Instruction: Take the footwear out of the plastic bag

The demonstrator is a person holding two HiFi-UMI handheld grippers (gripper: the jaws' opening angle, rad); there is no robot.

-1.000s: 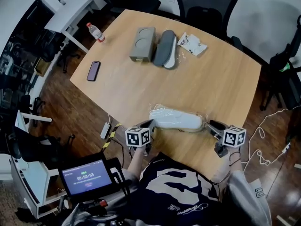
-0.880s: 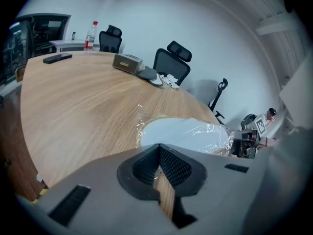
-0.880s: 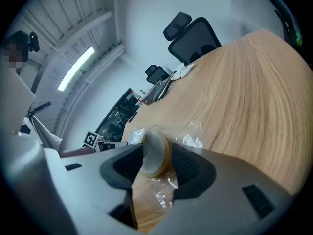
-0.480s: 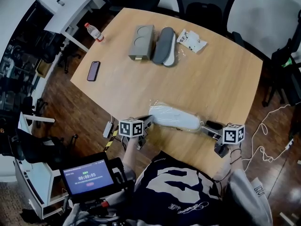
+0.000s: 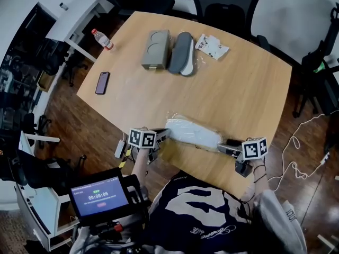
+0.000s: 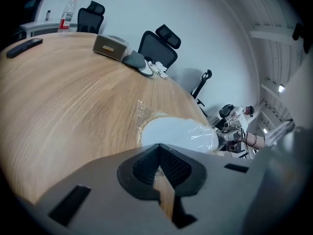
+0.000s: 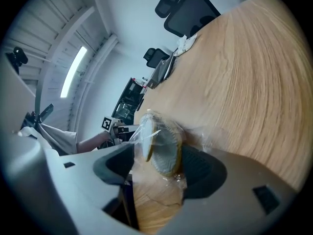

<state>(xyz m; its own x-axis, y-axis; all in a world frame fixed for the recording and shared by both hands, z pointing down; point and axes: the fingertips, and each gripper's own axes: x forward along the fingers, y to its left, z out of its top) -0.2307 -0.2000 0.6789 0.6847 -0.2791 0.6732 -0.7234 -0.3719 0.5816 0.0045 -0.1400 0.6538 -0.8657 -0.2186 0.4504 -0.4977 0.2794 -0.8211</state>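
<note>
A white slipper (image 5: 194, 133) wrapped in a clear plastic bag (image 5: 176, 120) lies near the table's front edge. My left gripper (image 5: 160, 136) sits at the bag's left end. Its jaws (image 6: 159, 148) are shut; whether they pinch any film I cannot tell. The bagged slipper (image 6: 178, 133) lies just beyond them. My right gripper (image 5: 226, 146) is at the other end, its jaws opening. The slipper's end (image 7: 164, 151), still in film, stands between the right gripper's (image 7: 161, 163) pads, and a gap shows beside the left pad.
At the table's (image 5: 249, 94) far side lie a grey slipper (image 5: 181, 53), a grey box (image 5: 154, 49) and a crumpled empty bag (image 5: 213, 46). A bottle (image 5: 100, 38) and a phone (image 5: 102, 82) are at the left edge. Office chairs stand behind.
My left gripper has drawn a little to the left of the bagged slipper. The right gripper stays at the slipper's right end.
</note>
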